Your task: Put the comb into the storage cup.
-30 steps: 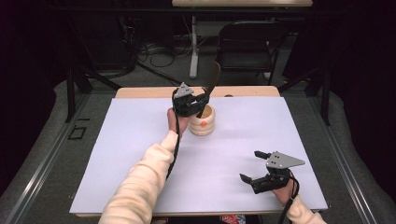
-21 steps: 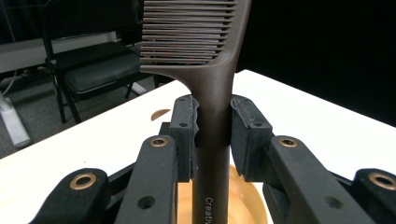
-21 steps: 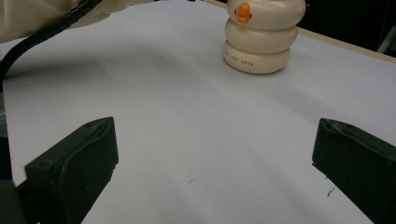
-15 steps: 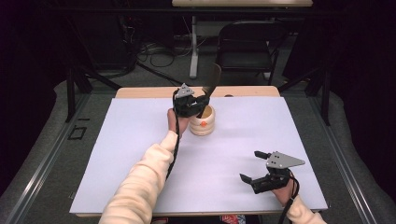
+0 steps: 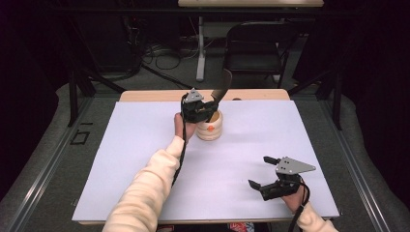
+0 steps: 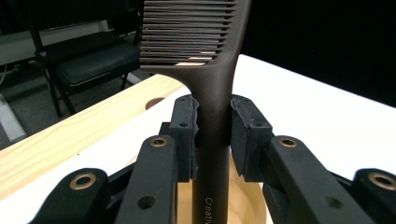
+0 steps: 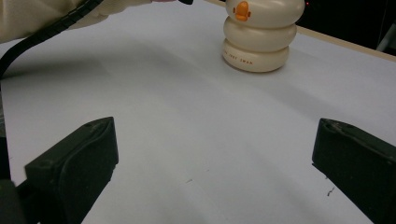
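A dark brown comb stands upright with its handle down inside a cream ribbed holder that carries an orange mark. My left gripper is shut on the comb's handle just below the teeth, right above the holder's mouth; the same comb sticks up past the gripper in the high view. My right gripper rests open near the table's front right with nothing between its fingers. From there the holder stands farther off on the white sheet.
A white sheet covers the wooden table, whose bare strip with a round hole runs along the far edge. A black folding chair and a table leg stand behind. The left sleeve and cable cross the middle.
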The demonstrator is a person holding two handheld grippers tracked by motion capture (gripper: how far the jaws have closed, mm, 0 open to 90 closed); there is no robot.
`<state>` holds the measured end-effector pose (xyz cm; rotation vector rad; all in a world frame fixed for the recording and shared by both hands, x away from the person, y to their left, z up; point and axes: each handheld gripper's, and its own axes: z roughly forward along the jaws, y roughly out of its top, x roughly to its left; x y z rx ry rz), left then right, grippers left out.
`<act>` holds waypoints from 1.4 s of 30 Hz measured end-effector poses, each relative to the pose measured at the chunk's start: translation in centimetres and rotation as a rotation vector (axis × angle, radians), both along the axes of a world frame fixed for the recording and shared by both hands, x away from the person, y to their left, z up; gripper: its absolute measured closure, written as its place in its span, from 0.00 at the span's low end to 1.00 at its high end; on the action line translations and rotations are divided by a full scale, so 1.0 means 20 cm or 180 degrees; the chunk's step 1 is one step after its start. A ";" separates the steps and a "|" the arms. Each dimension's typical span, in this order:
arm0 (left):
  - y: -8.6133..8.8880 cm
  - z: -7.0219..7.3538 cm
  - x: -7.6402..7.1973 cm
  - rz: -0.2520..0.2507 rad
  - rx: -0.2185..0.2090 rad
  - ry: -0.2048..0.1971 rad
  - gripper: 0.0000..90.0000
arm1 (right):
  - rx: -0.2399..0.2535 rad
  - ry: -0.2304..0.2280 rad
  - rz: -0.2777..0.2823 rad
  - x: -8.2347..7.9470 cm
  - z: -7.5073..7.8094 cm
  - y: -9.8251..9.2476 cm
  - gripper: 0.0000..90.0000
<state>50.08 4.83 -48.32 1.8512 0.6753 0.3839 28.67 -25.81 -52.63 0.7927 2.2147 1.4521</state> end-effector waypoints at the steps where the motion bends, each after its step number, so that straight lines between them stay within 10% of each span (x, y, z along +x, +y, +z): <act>1: 0.00 0.00 0.00 -0.0001 0.0002 0.0003 0.81 | 0.0000 0.0000 0.0000 0.00 0.00 0.00 0.00; 42: 0.01 -0.03 0.00 -0.0045 0.0162 0.0127 0.80 | -0.0005 0.0005 -0.0007 0.00 0.00 0.00 0.00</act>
